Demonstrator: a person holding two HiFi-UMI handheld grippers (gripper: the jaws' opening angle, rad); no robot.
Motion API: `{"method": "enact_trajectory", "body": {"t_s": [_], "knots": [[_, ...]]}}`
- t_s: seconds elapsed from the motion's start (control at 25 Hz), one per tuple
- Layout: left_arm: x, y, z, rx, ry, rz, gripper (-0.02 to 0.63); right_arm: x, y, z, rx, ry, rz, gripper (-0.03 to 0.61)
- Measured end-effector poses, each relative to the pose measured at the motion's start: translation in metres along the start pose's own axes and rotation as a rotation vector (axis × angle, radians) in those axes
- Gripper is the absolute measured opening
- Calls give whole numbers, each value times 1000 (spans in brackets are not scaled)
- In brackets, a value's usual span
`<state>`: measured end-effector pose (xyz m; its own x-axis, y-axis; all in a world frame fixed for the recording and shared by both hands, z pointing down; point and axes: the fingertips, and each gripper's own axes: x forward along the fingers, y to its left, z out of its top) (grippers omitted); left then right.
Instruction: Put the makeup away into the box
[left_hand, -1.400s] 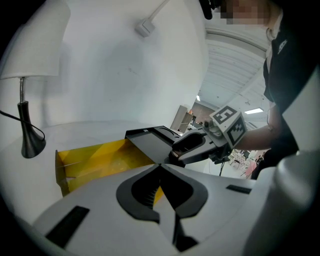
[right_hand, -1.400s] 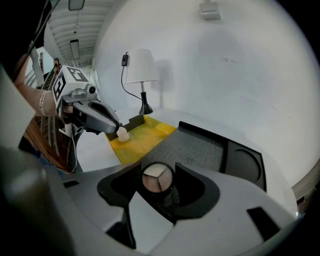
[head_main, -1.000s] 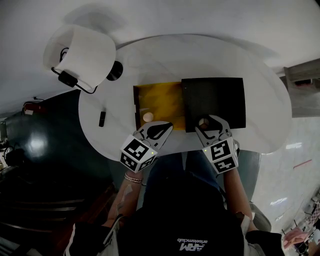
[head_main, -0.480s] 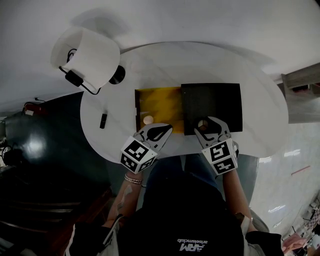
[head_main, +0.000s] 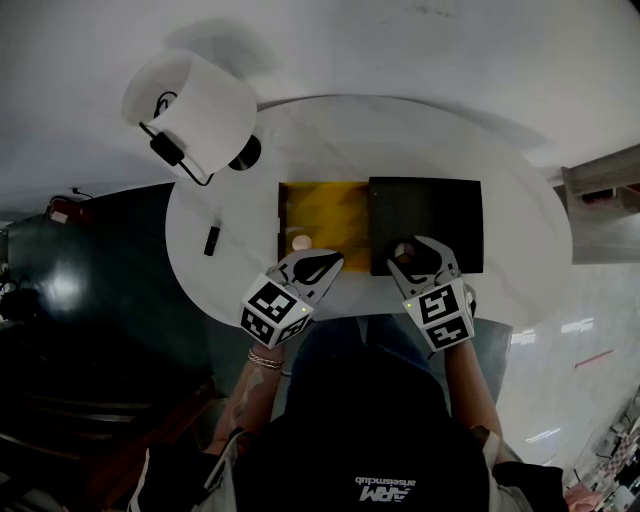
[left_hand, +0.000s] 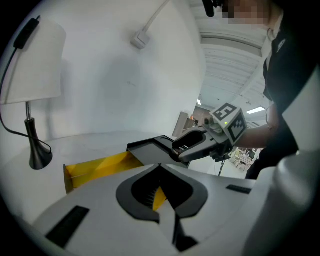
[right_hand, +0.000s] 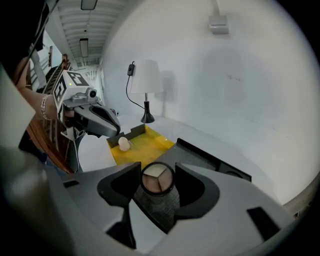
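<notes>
Head view: egg-shaped makeup sponge (head_main: 301, 241) already lying in the yellow-lined box (head_main: 330, 205), just ahead of the left gripper (head_main: 328, 260). Left gripper view: clenched on nothing, box beyond. Right gripper view: right gripper (right_hand: 157, 172) grasping a three-shade eyeshadow compact (right_hand: 157, 179), yet to go in, box ahead-left.

**Both grippers at the box**

On the white table (head_main: 525, 240), the left gripper (head_main: 335, 258) sits by the yellow box (head_main: 335, 208), which holds a pale ball (head_main: 300, 241). The right gripper (head_main: 418, 243) grips a round compact (head_main: 405, 249) at the near edge of the black lid (head_main: 440, 210).
</notes>
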<state>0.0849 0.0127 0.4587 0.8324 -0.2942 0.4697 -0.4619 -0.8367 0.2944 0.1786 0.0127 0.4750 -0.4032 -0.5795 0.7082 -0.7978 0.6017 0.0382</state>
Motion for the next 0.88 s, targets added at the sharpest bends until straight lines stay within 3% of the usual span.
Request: {"method": "enact_trajectory", "body": {"t_s": [0.88], "knots": [[-53,43,-19,-84,-40,132,17,49,49,50,-129,0,141,229]]}}
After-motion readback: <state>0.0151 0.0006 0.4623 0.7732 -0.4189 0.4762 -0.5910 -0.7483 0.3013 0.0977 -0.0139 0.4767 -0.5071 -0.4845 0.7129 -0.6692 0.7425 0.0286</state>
